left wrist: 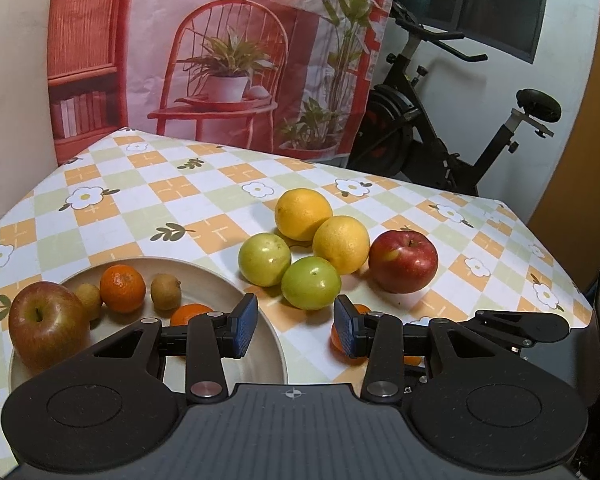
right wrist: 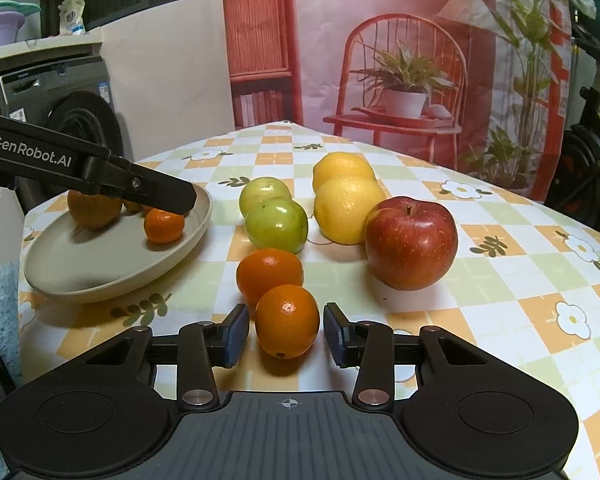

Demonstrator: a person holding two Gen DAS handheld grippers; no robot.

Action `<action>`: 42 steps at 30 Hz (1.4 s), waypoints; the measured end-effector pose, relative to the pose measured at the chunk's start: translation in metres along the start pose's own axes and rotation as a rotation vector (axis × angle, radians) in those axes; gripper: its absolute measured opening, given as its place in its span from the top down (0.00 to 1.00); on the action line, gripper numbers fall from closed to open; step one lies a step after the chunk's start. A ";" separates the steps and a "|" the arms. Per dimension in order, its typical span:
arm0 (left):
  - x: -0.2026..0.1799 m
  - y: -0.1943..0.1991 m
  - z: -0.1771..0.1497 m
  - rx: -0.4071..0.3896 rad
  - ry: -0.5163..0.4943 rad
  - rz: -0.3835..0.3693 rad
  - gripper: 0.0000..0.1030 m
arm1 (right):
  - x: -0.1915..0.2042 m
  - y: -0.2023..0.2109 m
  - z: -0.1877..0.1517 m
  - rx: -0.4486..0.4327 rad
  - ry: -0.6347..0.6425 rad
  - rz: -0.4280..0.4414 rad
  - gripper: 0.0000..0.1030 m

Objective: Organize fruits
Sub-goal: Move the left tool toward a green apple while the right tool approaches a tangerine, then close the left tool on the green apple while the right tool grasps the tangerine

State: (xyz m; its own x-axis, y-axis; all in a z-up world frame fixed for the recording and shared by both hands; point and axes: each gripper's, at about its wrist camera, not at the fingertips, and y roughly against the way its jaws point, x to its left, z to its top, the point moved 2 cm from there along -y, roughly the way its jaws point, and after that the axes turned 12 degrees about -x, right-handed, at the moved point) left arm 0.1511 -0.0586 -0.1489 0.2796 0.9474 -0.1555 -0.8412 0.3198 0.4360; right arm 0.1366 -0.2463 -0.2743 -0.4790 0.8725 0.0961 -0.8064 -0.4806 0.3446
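My right gripper [right wrist: 286, 334] stands open around a tangerine [right wrist: 287, 322] on the table, with a narrow gap at each pad. A second tangerine [right wrist: 269, 272] lies just behind it. Further back are two green fruits [right wrist: 276, 222], two yellow oranges [right wrist: 346, 208] and a red apple [right wrist: 411, 240]. My left gripper [left wrist: 296, 326] is open and empty, low over the near rim of the beige plate [left wrist: 204, 276]. The plate holds an apple [left wrist: 46, 324], two kiwis [left wrist: 166, 291] and tangerines [left wrist: 123, 288]. In the right wrist view the left gripper's finger [right wrist: 156, 196] reaches over the plate [right wrist: 100, 264].
A checked tablecloth [left wrist: 172, 200] covers the table, whose far edge meets a printed backdrop [left wrist: 228, 60]. An exercise bike [left wrist: 440, 128] stands behind to the right. A washing machine [right wrist: 60, 108] is off the table's left side.
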 end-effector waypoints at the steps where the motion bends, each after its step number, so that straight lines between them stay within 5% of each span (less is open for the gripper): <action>1: 0.000 0.000 0.000 0.001 0.000 0.002 0.57 | 0.000 -0.001 0.000 0.005 0.003 0.001 0.65; 16: 0.000 -0.009 0.008 0.029 0.020 -0.016 0.57 | -0.019 0.014 0.001 -0.061 -0.082 -0.054 0.69; 28: -0.008 -0.060 0.016 0.112 0.023 -0.035 0.57 | -0.029 0.018 -0.002 -0.059 -0.123 -0.090 0.69; 42: -0.006 -0.084 0.015 0.175 0.106 0.025 0.54 | -0.026 0.017 -0.002 -0.070 -0.116 -0.084 0.69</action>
State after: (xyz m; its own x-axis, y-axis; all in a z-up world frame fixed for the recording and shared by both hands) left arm 0.2266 -0.0909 -0.1714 0.2012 0.9519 -0.2311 -0.7518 0.3013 0.5866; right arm 0.1342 -0.2773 -0.2725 -0.3687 0.9124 0.1778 -0.8661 -0.4067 0.2906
